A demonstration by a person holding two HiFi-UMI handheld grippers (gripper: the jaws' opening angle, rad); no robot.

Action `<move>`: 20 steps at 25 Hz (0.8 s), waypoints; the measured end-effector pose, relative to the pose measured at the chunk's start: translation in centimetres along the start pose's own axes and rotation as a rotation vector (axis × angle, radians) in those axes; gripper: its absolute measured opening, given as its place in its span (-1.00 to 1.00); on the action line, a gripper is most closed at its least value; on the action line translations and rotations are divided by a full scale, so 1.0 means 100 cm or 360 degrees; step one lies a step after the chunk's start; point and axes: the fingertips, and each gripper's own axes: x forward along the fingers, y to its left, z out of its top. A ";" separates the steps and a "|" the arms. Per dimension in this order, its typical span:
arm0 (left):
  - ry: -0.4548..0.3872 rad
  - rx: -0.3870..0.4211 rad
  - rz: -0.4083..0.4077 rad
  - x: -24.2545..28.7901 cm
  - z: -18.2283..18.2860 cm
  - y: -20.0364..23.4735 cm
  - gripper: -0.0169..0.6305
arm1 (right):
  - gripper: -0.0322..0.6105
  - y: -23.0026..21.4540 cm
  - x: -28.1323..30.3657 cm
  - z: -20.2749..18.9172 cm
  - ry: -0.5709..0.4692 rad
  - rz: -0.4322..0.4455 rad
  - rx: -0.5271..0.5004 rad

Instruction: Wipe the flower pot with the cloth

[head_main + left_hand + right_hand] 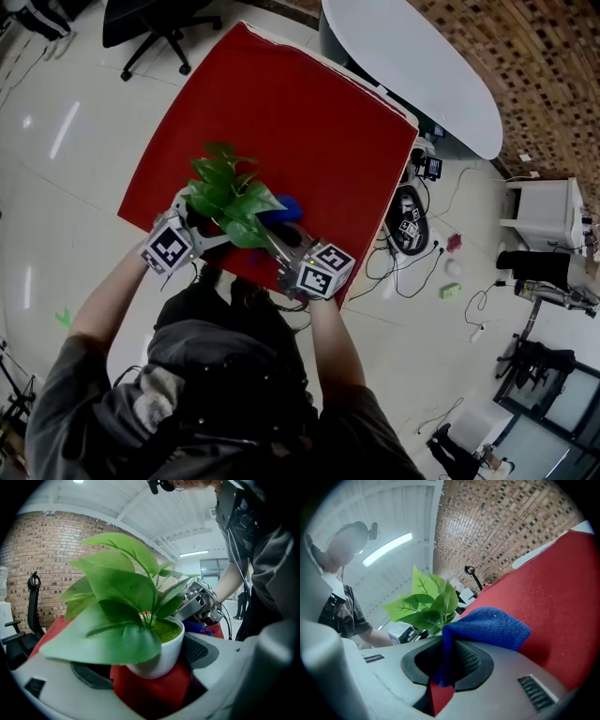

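White flower pot and blue cloth, both at the red table's [281,112] near edge.
Flower pot [164,654]: small, round, glossy white, upright, green fill at the top, broad green leaves spreading past the rim; clamped between the left gripper's [143,665] jaws over the table. Cloth [487,627]: blue terry, bunched; one fold pinched in the right gripper's [443,663] jaws, the rest bulging out over the table, just beside the pot.

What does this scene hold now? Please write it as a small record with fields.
Left gripper: jaws closed on the white flower pot
Right gripper: jaws closed on the blue cloth
Leaves: green, standing up from the pot
Surface: red table
Contact: cloth is near the pot; touching or not, cannot tell
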 end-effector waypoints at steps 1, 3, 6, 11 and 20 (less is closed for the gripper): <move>0.0006 -0.0009 0.0015 -0.001 -0.002 0.000 0.49 | -0.74 0.000 0.001 0.000 -0.0005 -0.0008 -0.0007; 0.0018 -0.0037 0.0048 -0.004 -0.006 0.002 0.50 | -0.74 0.002 0.004 0.002 -0.0008 -0.0034 0.0001; 0.0038 -0.0106 0.0132 -0.013 -0.014 0.008 0.51 | -0.74 0.003 0.006 0.000 -0.0016 -0.0065 0.0009; -0.0002 -0.0450 0.0477 -0.061 -0.035 0.009 0.51 | -0.74 0.015 0.014 -0.015 -0.0002 -0.0080 0.0005; -0.0052 -0.0565 0.0826 -0.047 -0.017 -0.003 0.51 | -0.74 0.040 0.015 -0.023 0.0089 0.0017 0.0014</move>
